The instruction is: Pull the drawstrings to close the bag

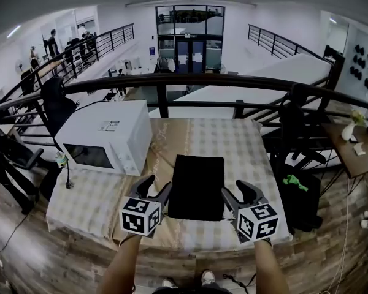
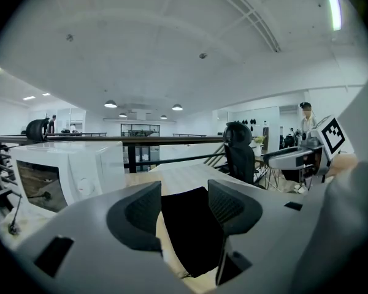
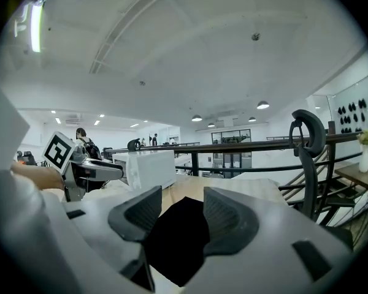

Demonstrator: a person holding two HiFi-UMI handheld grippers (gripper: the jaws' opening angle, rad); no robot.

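Note:
A flat black drawstring bag lies on the checked tablecloth, its near edge toward me. Thin drawstrings trail along that near edge. My left gripper hovers at the bag's near-left corner with its jaws open and nothing between them. My right gripper hovers at the near-right corner, also open and empty. In the left gripper view the bag shows through the gap of the left gripper. The right gripper view shows the bag beyond the open right gripper.
A white microwave stands on the table's left part. The table ends at a black railing at the back. A black office chair stands to the right, beside a side table with a vase.

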